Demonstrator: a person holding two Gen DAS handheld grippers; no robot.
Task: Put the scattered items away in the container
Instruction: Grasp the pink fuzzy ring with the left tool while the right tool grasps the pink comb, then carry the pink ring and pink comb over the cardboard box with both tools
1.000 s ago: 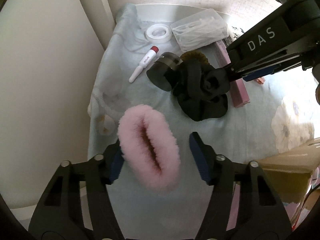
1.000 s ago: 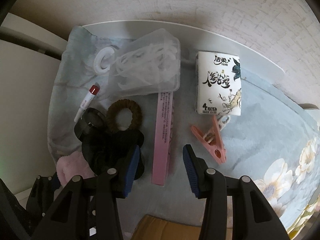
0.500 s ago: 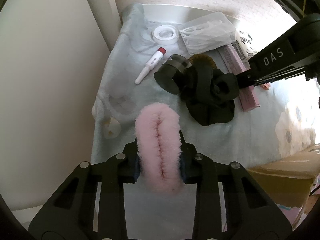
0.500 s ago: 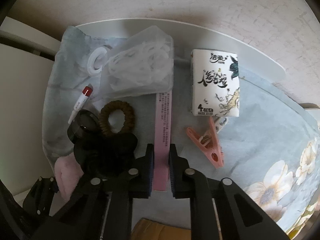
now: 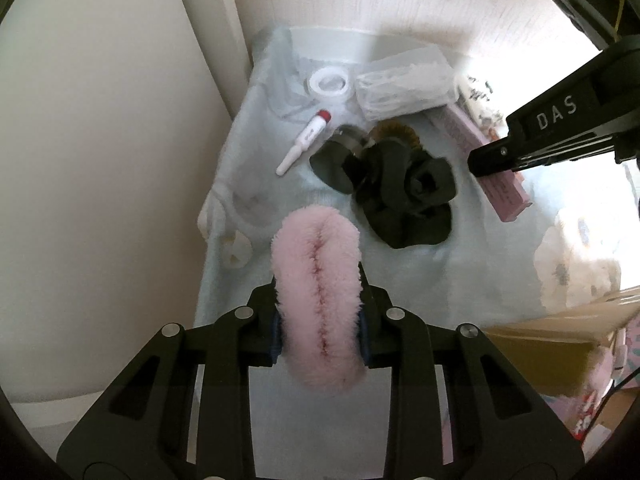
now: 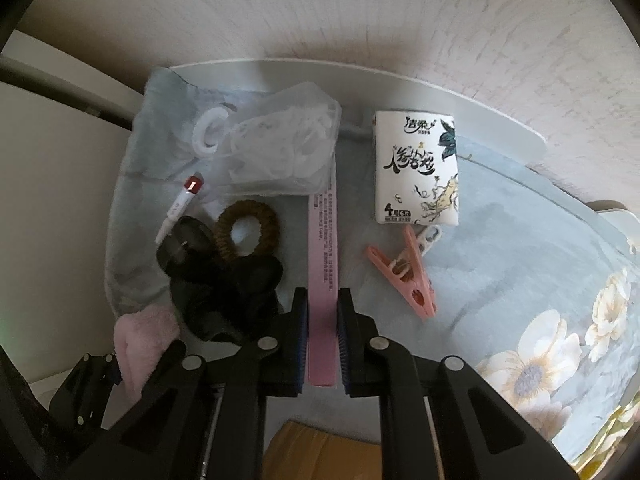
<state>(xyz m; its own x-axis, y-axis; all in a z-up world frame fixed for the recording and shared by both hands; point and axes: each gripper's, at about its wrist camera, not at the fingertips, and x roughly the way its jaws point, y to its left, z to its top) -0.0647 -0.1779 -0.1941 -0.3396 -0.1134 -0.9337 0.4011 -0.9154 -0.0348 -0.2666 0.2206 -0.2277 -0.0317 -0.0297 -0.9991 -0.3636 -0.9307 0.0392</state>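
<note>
Your left gripper (image 5: 320,336) had just closed and was clamped on the pink scrunchie (image 5: 318,300), squeezed flat over the cloth (image 5: 400,288). Your right gripper (image 6: 322,344) had just pinched the pink box (image 6: 323,264) at its near end. Beside them lay 1 black scrunchie (image 5: 404,196), 1 brown hair tie (image 6: 246,230), 1 white tube (image 5: 304,141), 1 peg (image 6: 404,270) and 1 tissue pack (image 6: 416,168). The cardboard box (image 5: 548,344) sat at the right edge.
</note>
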